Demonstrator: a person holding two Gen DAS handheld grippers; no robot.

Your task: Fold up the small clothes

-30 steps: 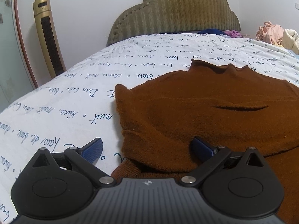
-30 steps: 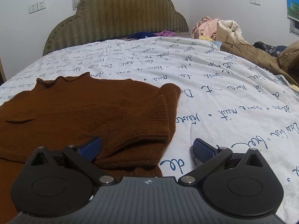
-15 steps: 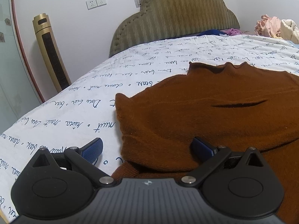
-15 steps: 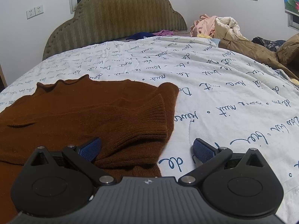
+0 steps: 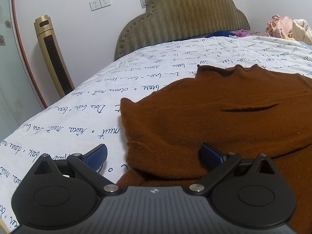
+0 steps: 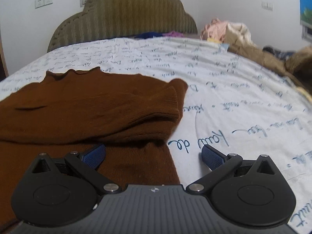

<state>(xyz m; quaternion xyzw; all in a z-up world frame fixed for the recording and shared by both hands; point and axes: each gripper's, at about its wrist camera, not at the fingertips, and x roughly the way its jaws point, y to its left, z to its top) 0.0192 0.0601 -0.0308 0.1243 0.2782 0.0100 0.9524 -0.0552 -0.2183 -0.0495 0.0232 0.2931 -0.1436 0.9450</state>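
Note:
A brown knitted sweater (image 5: 204,120) lies flat on the bed, its sleeves folded in over the body, its wavy collar (image 5: 230,71) toward the headboard. My left gripper (image 5: 154,157) is open and straddles the sweater's left lower edge, one blue pad (image 5: 96,156) over the sheet, the other (image 5: 211,155) on the knit. In the right wrist view the same sweater (image 6: 87,105) fills the left half, with a ribbed cuff (image 6: 161,111) folded on top. My right gripper (image 6: 153,156) is open over the sweater's right lower edge.
The bed has a white sheet (image 6: 234,89) printed with blue handwriting and an olive padded headboard (image 5: 181,19). A gold tower fan (image 5: 52,56) stands by the left wall. Loose clothes (image 6: 228,31) and a tan jacket (image 6: 273,58) are piled at the far right.
Both grippers have drawn back toward the sweater's lower hem and tilted up a little, the right view now slightly blurred. Both stay open; the sweater has not moved.

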